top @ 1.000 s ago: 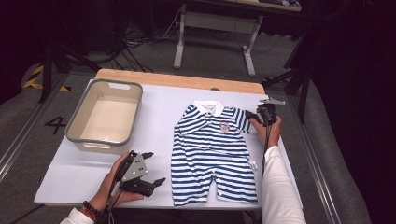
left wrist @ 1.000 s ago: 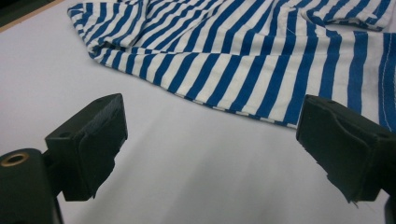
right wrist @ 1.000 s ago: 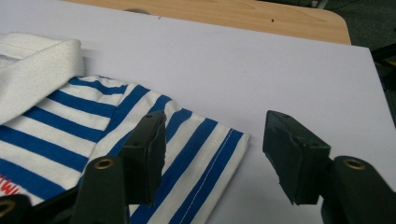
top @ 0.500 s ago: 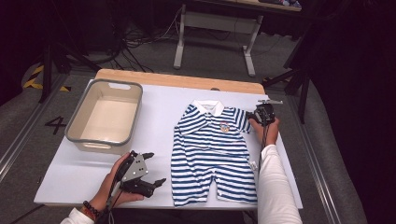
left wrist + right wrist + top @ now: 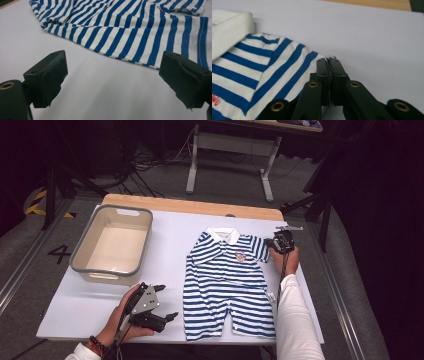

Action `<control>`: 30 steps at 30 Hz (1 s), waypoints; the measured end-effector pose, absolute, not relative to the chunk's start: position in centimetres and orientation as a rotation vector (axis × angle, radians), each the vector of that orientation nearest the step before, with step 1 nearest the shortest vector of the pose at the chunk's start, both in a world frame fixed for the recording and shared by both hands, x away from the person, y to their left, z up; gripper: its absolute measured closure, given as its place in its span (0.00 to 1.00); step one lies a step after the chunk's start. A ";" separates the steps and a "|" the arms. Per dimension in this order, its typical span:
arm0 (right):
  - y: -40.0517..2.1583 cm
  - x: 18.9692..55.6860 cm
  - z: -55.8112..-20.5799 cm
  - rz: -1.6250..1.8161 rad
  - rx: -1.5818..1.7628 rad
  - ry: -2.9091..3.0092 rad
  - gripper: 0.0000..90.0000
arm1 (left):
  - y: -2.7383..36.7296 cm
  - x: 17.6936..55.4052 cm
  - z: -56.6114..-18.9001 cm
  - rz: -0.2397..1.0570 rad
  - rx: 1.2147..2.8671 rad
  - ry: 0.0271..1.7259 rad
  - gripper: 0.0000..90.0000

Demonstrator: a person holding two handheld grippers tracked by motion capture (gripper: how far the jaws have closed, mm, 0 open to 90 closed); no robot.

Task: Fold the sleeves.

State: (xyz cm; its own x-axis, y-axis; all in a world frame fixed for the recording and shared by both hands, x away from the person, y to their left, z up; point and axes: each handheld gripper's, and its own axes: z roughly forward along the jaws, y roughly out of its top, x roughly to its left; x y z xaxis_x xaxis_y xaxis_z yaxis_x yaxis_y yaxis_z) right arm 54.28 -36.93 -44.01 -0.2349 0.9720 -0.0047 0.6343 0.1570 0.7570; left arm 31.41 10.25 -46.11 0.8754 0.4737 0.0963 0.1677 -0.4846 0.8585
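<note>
Right gripper view, right tool [image 5: 331, 65] just closed, pinching striped romper [image 5: 249, 67] sleeve, left tool [image 5: 112, 82] wide open, empty

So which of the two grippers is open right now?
The left gripper, jaws wide apart over bare table beside the striped romper; the right gripper is pinched on its sleeve.

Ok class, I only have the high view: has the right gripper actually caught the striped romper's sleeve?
Observer: Yes. In the right gripper view the right gripper has just closed its jaws, and they are shut on the hem of the sleeve.
Operator: And the left gripper?
Observer: The left gripper has its jaws wide open over the bare white table. The romper lies beyond them, untouched.
</note>
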 end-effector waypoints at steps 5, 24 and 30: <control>-36.0 53.6 -42.4 0.944 1.434 1.937 0.97 | 10.1 31.4 -46.1 0.401 2.078 0.461 0.10; -30.7 50.4 -39.4 0.997 1.130 2.073 0.97 | 10.2 31.3 -45.7 0.406 2.062 0.455 0.09; -29.0 49.6 -39.8 0.957 1.050 2.135 0.97 | 10.1 31.3 -45.7 0.404 2.056 0.459 0.09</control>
